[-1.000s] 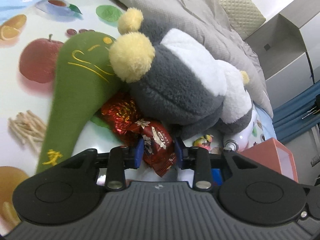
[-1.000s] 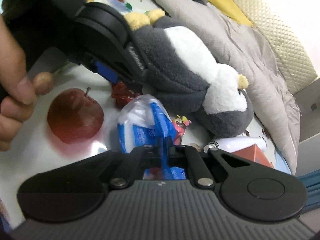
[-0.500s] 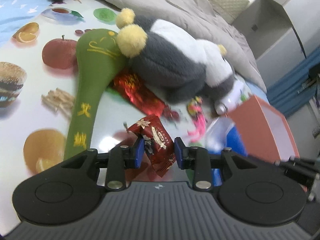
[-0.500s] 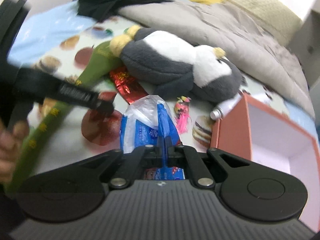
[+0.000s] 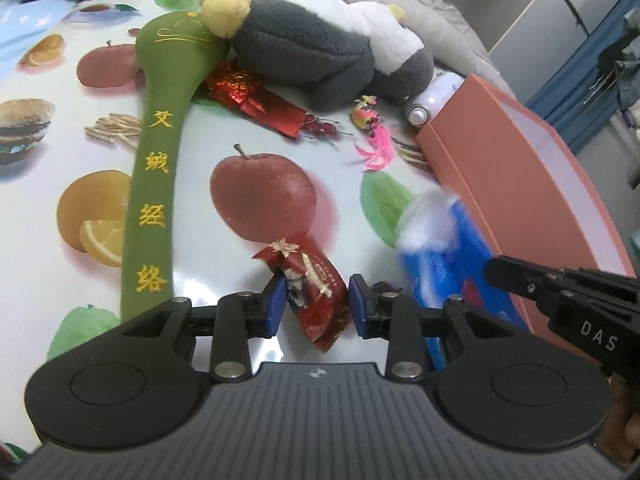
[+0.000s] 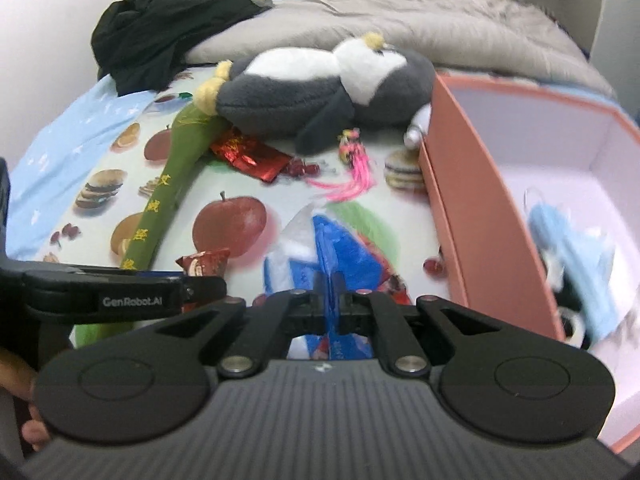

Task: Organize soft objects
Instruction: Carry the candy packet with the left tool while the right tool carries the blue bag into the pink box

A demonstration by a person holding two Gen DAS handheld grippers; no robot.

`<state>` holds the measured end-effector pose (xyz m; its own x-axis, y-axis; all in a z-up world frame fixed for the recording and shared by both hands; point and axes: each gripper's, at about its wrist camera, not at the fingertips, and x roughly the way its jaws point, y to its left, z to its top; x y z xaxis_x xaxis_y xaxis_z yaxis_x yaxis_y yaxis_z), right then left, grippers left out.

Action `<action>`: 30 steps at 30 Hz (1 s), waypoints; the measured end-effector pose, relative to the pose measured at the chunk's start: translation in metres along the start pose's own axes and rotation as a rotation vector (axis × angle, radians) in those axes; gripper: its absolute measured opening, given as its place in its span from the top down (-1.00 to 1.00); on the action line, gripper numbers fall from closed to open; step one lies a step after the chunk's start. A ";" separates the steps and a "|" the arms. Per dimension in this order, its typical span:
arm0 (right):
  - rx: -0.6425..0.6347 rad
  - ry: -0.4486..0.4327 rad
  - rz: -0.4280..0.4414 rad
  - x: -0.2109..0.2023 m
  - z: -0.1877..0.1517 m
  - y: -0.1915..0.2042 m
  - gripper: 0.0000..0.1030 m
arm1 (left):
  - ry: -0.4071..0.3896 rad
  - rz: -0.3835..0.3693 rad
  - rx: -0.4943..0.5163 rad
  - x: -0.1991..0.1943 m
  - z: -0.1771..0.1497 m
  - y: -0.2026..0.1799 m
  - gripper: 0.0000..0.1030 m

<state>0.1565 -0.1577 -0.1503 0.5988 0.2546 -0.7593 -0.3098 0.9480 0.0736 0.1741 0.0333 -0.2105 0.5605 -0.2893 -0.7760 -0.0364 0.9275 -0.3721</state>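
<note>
Left gripper [image 5: 316, 304] is pinching a red snack packet [image 5: 314, 284], right gripper [image 6: 329, 304] clamped on a blue-white pouch [image 6: 320, 248], probably for dropping into the pink box [image 6: 472, 208] at 3 o'clock.

The plush penguin [image 6: 320, 92] lies at the far side of the printed cloth [image 6: 80, 144], in front of the quilt [image 6: 460, 32]. The long padded mallet [image 6: 176, 176] extends from under the penguin's feet toward the camera, at left. A foil packet [image 6: 248, 156] lies between mallet and penguin. The tassel charm [image 6: 352, 164] lies right of the packet. The open box [image 6: 452, 184] stands at right, with a face mask [image 6: 568, 240] inside. A spray can [image 5: 432, 96] lies between penguin and box.
</note>
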 end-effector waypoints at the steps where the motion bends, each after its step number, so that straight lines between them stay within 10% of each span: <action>1: 0.014 0.005 0.011 0.001 -0.003 -0.002 0.85 | 0.000 0.009 -0.002 -0.001 -0.001 0.000 0.21; 4: 0.033 0.011 0.040 -0.001 -0.008 -0.006 0.80 | 0.002 0.026 -0.015 -0.005 -0.003 0.002 0.02; 8: -0.013 -0.021 0.049 -0.009 -0.017 -0.007 0.00 | -0.019 0.013 -0.038 -0.011 -0.007 0.002 -0.02; 20: -0.133 0.028 0.056 0.005 -0.040 -0.006 0.03 | -0.056 0.098 0.030 -0.002 -0.014 -0.013 -0.02; 24: -0.121 0.053 0.027 0.013 -0.046 -0.007 0.55 | -0.063 0.117 0.077 0.002 -0.012 -0.018 -0.02; 30: -0.083 0.037 0.015 0.009 -0.044 -0.012 0.70 | -0.062 0.152 0.087 0.011 -0.011 -0.019 0.02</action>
<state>0.1331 -0.1749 -0.1860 0.5664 0.2599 -0.7821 -0.3792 0.9248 0.0327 0.1715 0.0095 -0.2177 0.6041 -0.1318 -0.7859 -0.0540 0.9772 -0.2055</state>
